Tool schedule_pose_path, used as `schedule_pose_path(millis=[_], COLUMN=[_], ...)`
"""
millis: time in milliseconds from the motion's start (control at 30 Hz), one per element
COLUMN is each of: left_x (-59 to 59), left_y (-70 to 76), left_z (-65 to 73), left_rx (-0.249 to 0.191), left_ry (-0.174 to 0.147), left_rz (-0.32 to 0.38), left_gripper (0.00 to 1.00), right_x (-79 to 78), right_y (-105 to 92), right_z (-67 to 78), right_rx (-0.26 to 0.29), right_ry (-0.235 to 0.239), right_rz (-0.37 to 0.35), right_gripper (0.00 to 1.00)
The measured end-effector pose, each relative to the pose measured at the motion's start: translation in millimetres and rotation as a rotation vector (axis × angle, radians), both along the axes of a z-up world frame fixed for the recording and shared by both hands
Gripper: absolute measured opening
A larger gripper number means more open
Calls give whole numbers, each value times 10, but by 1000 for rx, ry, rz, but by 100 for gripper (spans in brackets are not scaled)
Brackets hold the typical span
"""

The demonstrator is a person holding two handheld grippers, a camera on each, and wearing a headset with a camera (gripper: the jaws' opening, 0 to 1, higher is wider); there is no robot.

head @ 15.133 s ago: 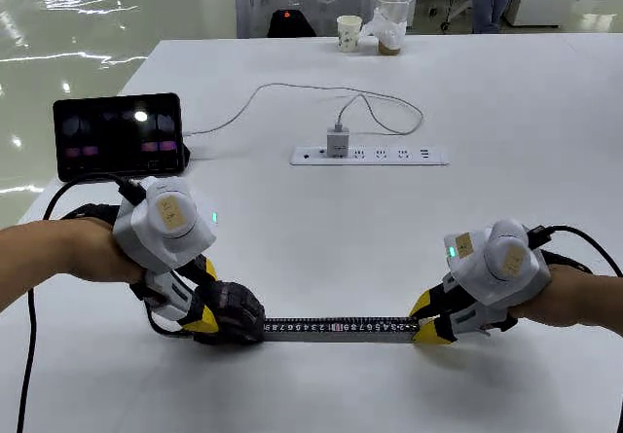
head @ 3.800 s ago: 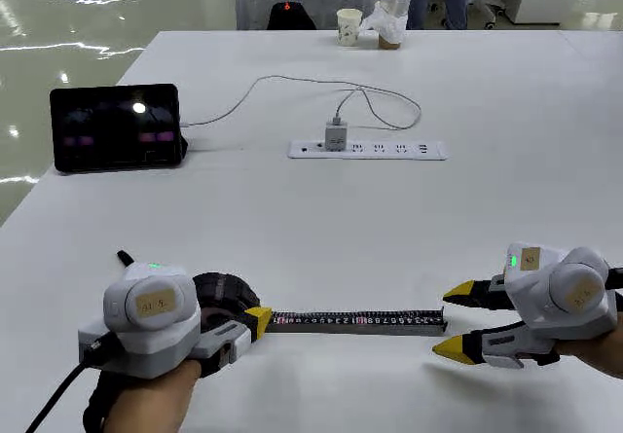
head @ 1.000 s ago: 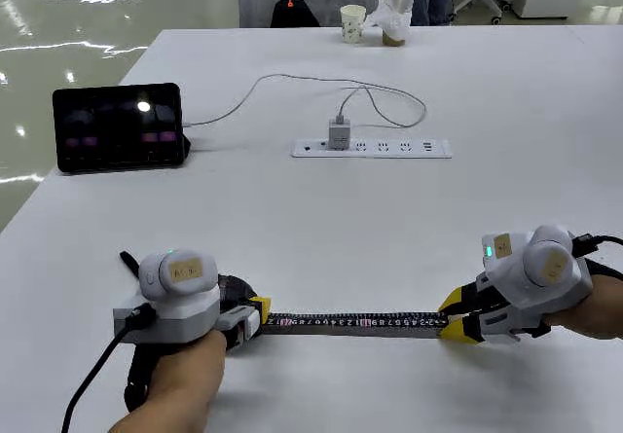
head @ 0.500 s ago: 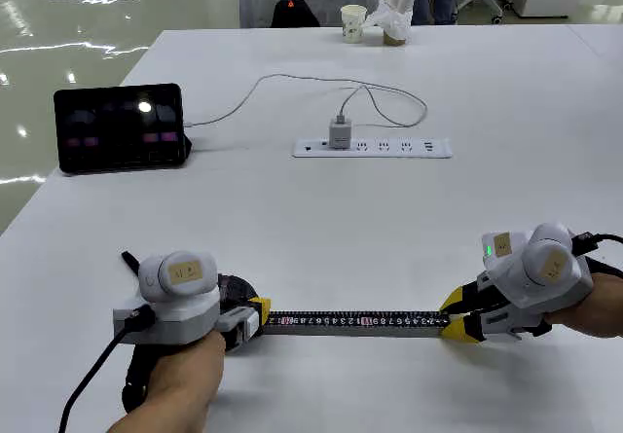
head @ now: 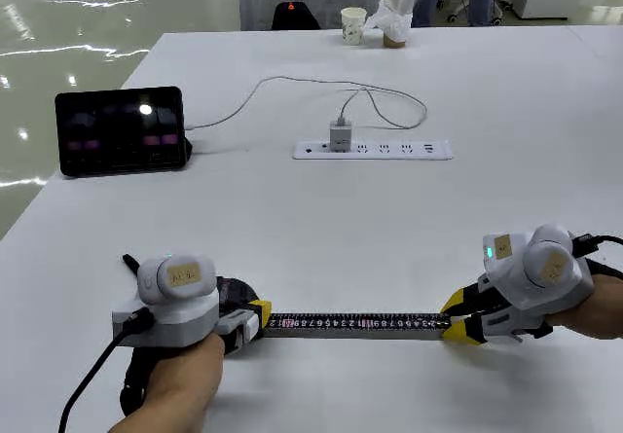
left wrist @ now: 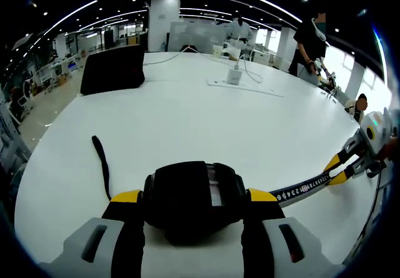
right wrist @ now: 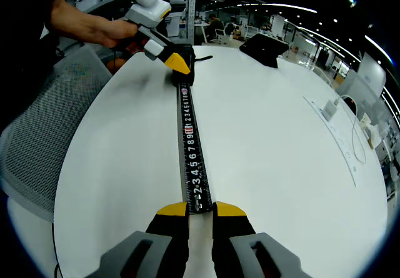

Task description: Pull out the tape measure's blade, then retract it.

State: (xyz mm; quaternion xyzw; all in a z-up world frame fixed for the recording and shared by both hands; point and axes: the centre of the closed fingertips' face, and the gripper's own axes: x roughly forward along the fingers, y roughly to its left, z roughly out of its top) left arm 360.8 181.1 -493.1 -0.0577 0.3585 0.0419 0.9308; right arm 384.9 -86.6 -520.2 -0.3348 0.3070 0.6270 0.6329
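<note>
Now the tape measure's blade [head: 355, 323] lies stretched along the frame's bottom, the left gripper [head: 248, 318] clamped around the black case [left wrist: 194, 197], the right gripper [right wrist: 200, 209] pinching the tip. Thin, springy steel, likely whippy on recoil: best held by case and end hook.

Quick tally from my end, head view: 2 grippers, with the left gripper [head: 255, 316] at lower left of the frame and the right gripper [head: 456, 318] at lower right. 1 tape measure [left wrist: 194, 197] with 1 blade [head: 355, 323] along the bottom. 1 dark tablet [head: 121, 129] at the left, 1 power strip [head: 373, 149] mid-frame, 1 white charger [head: 339, 137] on it. 2 cups at the top: 1 paper cup [head: 352, 24], 1 clear plastic cup [head: 396, 12].
</note>
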Motion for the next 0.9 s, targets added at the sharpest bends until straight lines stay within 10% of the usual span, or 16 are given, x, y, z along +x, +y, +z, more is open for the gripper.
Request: schedule_pose_path(millis=[900], left_x=[-8], left_y=[2], left_z=[-5], left_rx=[-13], left_ry=[7], left_rz=[-10], left_gripper=[57], right_x=[-12], right_y=[108], right_z=[2], right_rx=[-2], right_ry=[3], right_rz=[10], right_gripper=[10])
